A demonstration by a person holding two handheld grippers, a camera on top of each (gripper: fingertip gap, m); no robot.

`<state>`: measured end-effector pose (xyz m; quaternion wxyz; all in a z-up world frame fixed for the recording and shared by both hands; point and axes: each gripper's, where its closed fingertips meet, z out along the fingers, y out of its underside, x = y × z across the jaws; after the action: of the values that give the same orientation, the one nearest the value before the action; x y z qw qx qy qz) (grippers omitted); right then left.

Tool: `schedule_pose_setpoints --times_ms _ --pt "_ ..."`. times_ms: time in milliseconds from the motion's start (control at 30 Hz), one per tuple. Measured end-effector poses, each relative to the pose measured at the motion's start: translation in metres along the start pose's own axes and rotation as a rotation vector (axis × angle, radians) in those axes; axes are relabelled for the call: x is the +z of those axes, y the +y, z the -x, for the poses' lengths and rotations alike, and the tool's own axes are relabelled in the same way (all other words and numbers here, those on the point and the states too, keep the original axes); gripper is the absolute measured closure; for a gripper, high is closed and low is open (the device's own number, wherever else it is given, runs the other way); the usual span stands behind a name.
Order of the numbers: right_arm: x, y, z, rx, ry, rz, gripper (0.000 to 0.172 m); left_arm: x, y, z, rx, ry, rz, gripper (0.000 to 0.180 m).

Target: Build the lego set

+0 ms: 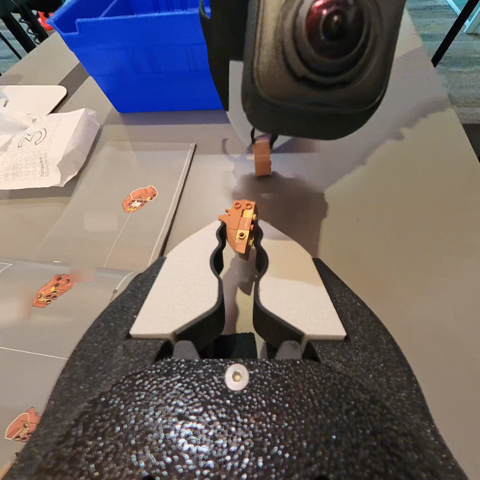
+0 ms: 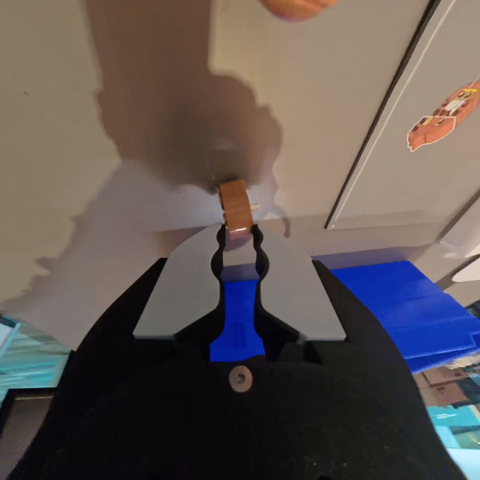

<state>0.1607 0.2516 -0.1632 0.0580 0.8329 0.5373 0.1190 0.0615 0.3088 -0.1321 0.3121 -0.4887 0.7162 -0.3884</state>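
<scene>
Left jaws point(image 1: 239, 231): clamped on a small brown-and-yellow plastic brick assembly point(image 1: 241, 226), both black pads pressing its sides, its studded end poking out past the tips.
Right jaws point(image 2: 238, 228): gripping a curved brown plastic brick piece point(image 2: 235, 207) at the tips.
Beyond left jaws: the other gripper's camera point(image 1: 319, 65), blue plastic bin point(image 1: 145, 57).
Left of left jaws: printed instruction sheets point(image 1: 117, 197) on the grey tabletop point(image 1: 389, 233).

- grey table point(image 1: 389, 233) under everything
- big blue plastic bin point(image 1: 145, 65) at the far left of the table
- crumpled white paper bag point(image 1: 41, 153) on the left, printed on
- open instruction booklet point(image 1: 124, 207) lying flat near it, with pictures of an orange-brown brick build
- teal carpet point(image 1: 462, 52) past the far edge
</scene>
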Motion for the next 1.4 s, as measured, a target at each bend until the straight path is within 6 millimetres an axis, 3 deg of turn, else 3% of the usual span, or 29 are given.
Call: schedule_pose_setpoints --times_ms 33,200,367,467,567,667,800,933,1167,1400 --pt "0.001 -0.002 0.001 0.016 -0.008 0.003 0.151 0.001 0.002 0.000 -0.002 0.001 0.009 0.161" --pt "0.001 -0.008 0.003 0.046 0.033 0.027 0.150 0.003 0.008 -0.001 -0.017 0.011 0.039 0.161" --pt "-0.008 -0.011 -0.001 0.088 0.104 -0.035 0.128 0.002 0.009 -0.001 -0.027 0.019 0.038 0.161" --pt "-0.026 -0.017 -0.011 0.171 0.231 -0.191 0.123 0.000 0.009 0.001 -0.043 0.021 0.032 0.161" --pt "-0.049 -0.030 -0.022 0.274 0.416 -0.454 0.126 0.000 0.008 0.001 -0.064 0.031 0.025 0.161" --pt "-0.062 -0.041 -0.022 0.278 0.592 -0.656 0.127 0.001 0.009 0.000 -0.083 0.043 0.023 0.161" --pt "-0.062 -0.054 -0.020 0.220 0.731 -0.757 0.132 0.004 0.013 0.000 -0.125 0.059 0.021 0.161" --pt "-0.062 -0.062 -0.028 0.224 0.747 -0.836 0.136 0.005 0.018 0.003 -0.166 0.062 0.023 0.161" --pt "-0.067 -0.045 -0.032 0.309 0.771 -0.914 0.138 0.000 0.013 0.008 -0.204 0.058 -0.012 0.161" --pt "-0.055 -0.043 -0.024 0.357 0.758 -0.881 0.141 0.006 0.014 0.006 -0.205 0.058 -0.001 0.160"
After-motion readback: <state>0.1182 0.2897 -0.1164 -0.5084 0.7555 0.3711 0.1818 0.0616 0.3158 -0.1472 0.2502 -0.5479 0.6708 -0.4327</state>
